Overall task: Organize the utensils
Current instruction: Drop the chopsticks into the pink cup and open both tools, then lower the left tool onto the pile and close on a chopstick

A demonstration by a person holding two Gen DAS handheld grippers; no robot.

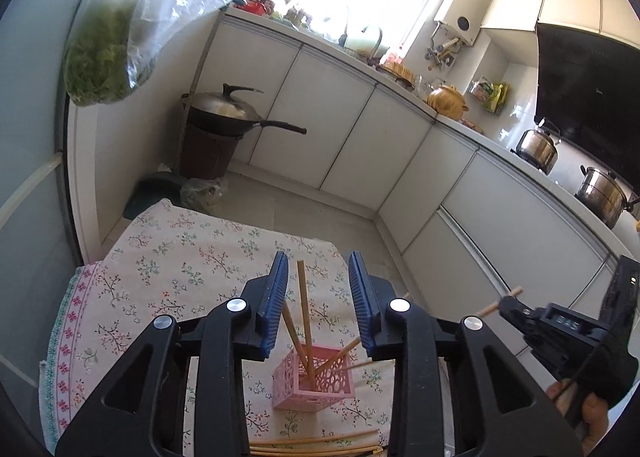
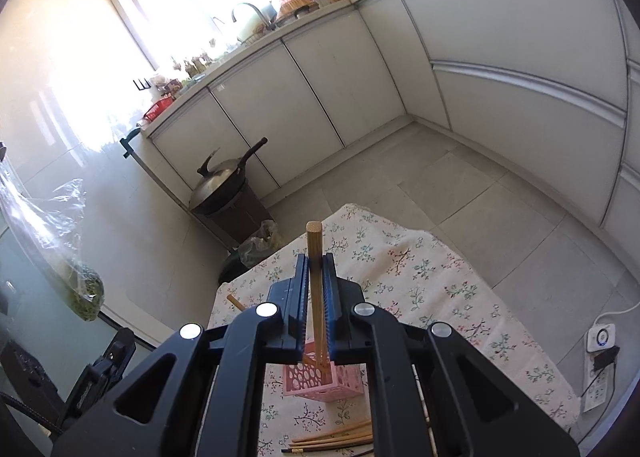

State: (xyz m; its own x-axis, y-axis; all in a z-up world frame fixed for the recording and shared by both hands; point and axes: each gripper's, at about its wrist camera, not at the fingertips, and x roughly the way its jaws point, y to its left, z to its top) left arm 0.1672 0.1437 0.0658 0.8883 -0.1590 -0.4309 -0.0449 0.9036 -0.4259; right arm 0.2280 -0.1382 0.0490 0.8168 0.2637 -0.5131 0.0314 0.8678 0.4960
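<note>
A pink perforated holder [image 1: 314, 383] stands on the floral tablecloth [image 1: 168, 257] with several wooden chopsticks [image 1: 304, 313] leaning in it. My left gripper [image 1: 318, 277] is open above the holder, its blue pads either side of the sticks without touching them. More loose chopsticks [image 1: 316, 443] lie on the cloth near the front edge. My right gripper [image 2: 316, 277] is shut on one upright wooden chopstick [image 2: 314, 245], whose lower end reaches down toward the holder [image 2: 324, 381]. Loose chopsticks [image 2: 332, 437] lie in front of it. The right gripper also shows in the left wrist view [image 1: 508, 303].
The table stands in a kitchen with white cabinets [image 1: 352, 129] behind it. A wok with lid [image 1: 228, 113] sits on a brown stand at the left. A bag of greens [image 1: 104, 57] hangs at the left. A power strip [image 2: 600, 361] lies on the floor at the right.
</note>
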